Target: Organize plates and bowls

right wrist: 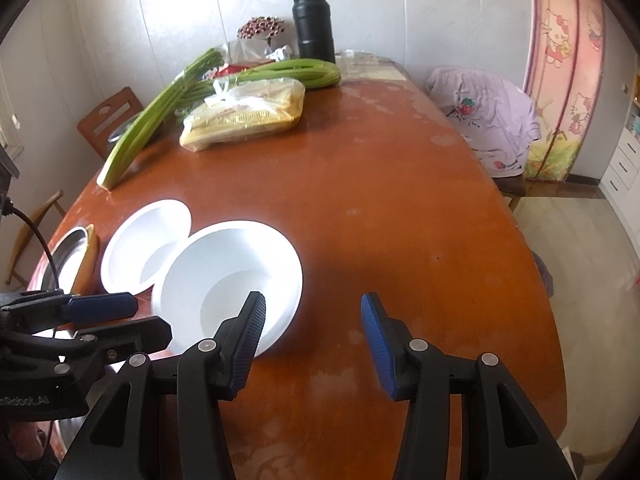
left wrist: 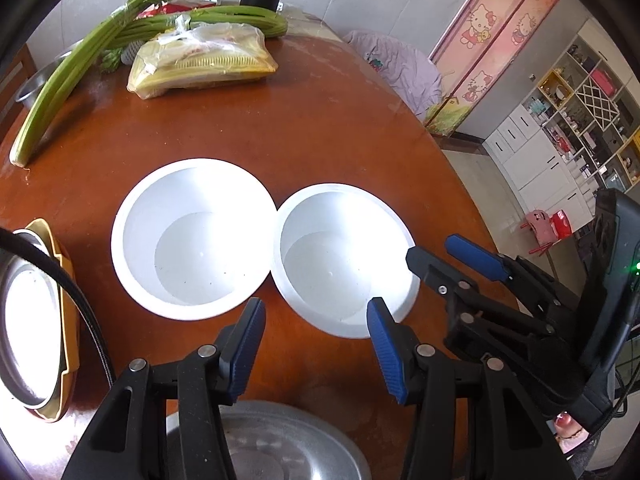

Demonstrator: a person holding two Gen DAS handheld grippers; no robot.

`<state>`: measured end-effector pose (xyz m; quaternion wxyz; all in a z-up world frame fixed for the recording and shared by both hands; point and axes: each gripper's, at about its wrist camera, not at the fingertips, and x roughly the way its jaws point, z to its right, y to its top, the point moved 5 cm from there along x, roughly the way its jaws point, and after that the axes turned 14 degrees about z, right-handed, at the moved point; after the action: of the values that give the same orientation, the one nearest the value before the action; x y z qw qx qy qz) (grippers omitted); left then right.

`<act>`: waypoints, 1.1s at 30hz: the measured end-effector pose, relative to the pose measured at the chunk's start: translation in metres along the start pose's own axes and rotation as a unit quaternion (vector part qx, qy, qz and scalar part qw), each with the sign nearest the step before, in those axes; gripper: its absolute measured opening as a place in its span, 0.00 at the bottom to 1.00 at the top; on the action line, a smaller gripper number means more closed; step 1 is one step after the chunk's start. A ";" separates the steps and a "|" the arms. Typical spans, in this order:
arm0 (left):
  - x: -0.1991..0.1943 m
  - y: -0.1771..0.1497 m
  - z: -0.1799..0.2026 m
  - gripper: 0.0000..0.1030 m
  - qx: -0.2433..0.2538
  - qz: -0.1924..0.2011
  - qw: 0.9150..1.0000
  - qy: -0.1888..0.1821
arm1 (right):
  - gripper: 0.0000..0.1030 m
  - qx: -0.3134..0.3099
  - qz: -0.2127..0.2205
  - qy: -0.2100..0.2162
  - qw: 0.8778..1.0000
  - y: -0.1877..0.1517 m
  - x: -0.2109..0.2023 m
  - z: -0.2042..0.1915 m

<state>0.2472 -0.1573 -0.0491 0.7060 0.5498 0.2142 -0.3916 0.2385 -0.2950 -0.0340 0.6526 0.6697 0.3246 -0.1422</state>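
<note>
Two white bowls stand side by side on the brown table (right wrist: 380,200), rims touching: the left bowl (left wrist: 194,236) (right wrist: 140,248) and the right bowl (left wrist: 344,258) (right wrist: 232,276). My left gripper (left wrist: 316,340) (right wrist: 120,320) hovers open just in front of where they meet, with only table between its blue pads. My right gripper (right wrist: 312,336) (left wrist: 444,256) is open too, at the right bowl's right rim. One finger (right wrist: 248,336) lies over the bowl and the other over bare table. Whether it touches the rim I cannot tell.
A steel bowl in a yellow dish (left wrist: 64,320) (right wrist: 90,256) sits at the left edge. A steel plate (left wrist: 272,444) lies under my left gripper. Celery (right wrist: 160,116), a bagged yellow pack (right wrist: 244,116) and a black flask (right wrist: 314,24) fill the far end.
</note>
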 end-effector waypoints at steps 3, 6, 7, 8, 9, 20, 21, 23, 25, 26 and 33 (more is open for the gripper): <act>0.007 0.001 -0.002 0.48 -0.012 -0.008 1.000 -0.003 | 0.50 -0.005 -0.012 0.010 1.000 -0.001 0.014 -0.001; 0.012 0.002 -0.003 0.42 -0.016 -0.011 1.000 -0.003 | 0.50 -0.013 -0.020 0.015 1.000 -0.003 0.023 -0.003; 0.014 0.002 -0.004 0.42 -0.019 -0.012 1.000 -0.004 | 0.50 -0.016 -0.021 0.016 1.000 -0.003 0.025 -0.005; 0.015 0.002 -0.004 0.42 -0.020 -0.013 1.000 -0.005 | 0.50 -0.018 -0.023 0.018 0.999 -0.004 0.027 -0.006; 0.017 0.002 -0.004 0.41 -0.022 -0.014 1.000 -0.005 | 0.50 -0.020 -0.025 0.023 0.999 -0.005 0.029 -0.008; 0.022 0.000 0.001 0.30 -0.022 -0.015 1.000 -0.011 | 0.46 -0.022 -0.035 0.058 0.997 -0.017 0.021 -0.024; 0.023 0.000 0.000 0.30 -0.023 -0.015 1.000 -0.012 | 0.46 -0.020 -0.032 0.060 0.997 -0.017 0.018 -0.025; 0.019 0.000 0.000 0.30 -0.022 -0.010 1.000 -0.013 | 0.46 -0.018 -0.030 0.060 0.998 -0.018 0.013 -0.027; 0.014 0.001 0.001 0.30 -0.018 -0.004 1.000 -0.013 | 0.46 -0.019 -0.027 0.059 0.998 -0.019 0.008 -0.029; 0.012 0.002 0.001 0.30 -0.017 -0.002 1.000 -0.014 | 0.46 -0.018 -0.026 0.059 0.998 -0.019 0.006 -0.031; -0.016 0.002 0.003 0.30 -0.005 0.022 1.000 -0.017 | 0.46 -0.020 -0.004 0.058 0.998 -0.012 -0.019 -0.042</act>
<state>0.2387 -0.1548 -0.0355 0.7207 0.5442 0.1916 -0.3842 0.2069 -0.2601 -0.0273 0.6452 0.6626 0.3671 -0.0998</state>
